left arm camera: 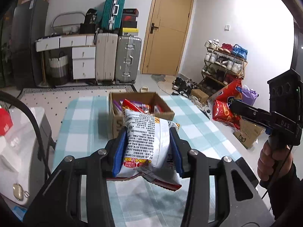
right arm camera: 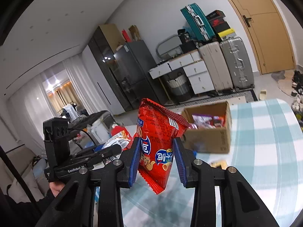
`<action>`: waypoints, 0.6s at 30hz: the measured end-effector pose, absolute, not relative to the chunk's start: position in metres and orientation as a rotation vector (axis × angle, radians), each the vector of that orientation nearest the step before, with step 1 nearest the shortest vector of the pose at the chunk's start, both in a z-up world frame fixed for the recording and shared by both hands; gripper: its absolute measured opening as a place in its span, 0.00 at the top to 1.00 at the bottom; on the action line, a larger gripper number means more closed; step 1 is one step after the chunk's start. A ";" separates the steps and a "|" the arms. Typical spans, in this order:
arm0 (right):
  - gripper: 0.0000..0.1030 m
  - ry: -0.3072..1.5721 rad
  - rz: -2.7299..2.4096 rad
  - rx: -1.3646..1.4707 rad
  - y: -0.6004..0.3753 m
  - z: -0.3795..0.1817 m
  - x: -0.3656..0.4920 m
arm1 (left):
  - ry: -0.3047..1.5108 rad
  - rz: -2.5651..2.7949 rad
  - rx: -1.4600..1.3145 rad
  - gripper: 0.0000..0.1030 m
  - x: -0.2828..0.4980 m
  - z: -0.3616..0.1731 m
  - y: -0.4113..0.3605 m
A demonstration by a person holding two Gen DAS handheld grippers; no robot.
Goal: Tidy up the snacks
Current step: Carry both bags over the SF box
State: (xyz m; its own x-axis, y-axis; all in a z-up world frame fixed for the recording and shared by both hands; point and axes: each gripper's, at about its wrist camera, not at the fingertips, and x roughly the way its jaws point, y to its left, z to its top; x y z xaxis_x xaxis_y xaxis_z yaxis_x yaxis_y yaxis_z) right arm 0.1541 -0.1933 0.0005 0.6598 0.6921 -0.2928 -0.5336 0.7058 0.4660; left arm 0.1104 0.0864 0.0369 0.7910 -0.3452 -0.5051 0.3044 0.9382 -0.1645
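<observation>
A white snack bag (left arm camera: 149, 141) with black print sits between the blue pads of my left gripper (left arm camera: 148, 132), which is shut on it above the checked tablecloth (left arm camera: 85, 117). Just beyond it stands an open cardboard box (left arm camera: 132, 96) holding several snack packs. My right gripper (right arm camera: 156, 141) is shut on a red snack bag (right arm camera: 159, 132), held upright in the air. In the left wrist view that red bag (left arm camera: 227, 104) hangs at the right, off the table's edge. The box (right arm camera: 208, 140) lies ahead and to the right of it. The left gripper (right arm camera: 106, 151) shows at lower left.
Suitcases (left arm camera: 117, 56) and white drawers (left arm camera: 83, 60) line the far wall beside a wooden door (left arm camera: 166, 28). A shoe rack (left arm camera: 225, 62) and a floor carton (left arm camera: 246, 134) stand to the table's right. A white appliance (left arm camera: 19, 141) sits to its left.
</observation>
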 end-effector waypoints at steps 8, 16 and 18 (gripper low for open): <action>0.66 0.430 0.736 0.402 -0.196 0.054 0.180 | 0.517 -0.360 -0.093 0.61 0.124 0.104 0.099; 0.66 0.403 0.709 0.388 -0.198 0.088 0.222 | 0.541 -0.317 -0.055 0.61 0.173 0.144 0.077; 0.66 0.413 0.707 0.396 -0.198 0.092 0.234 | 0.553 -0.310 -0.059 0.61 0.186 0.147 0.073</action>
State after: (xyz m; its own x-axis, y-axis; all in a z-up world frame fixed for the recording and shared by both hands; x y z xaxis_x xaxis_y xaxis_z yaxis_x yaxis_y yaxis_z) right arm 0.2345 -0.1981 0.0916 0.6871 0.6901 -0.2273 -0.5375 0.6933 0.4799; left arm 0.1860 0.0729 0.1472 0.8058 -0.3048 -0.5077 0.2734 0.9520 -0.1377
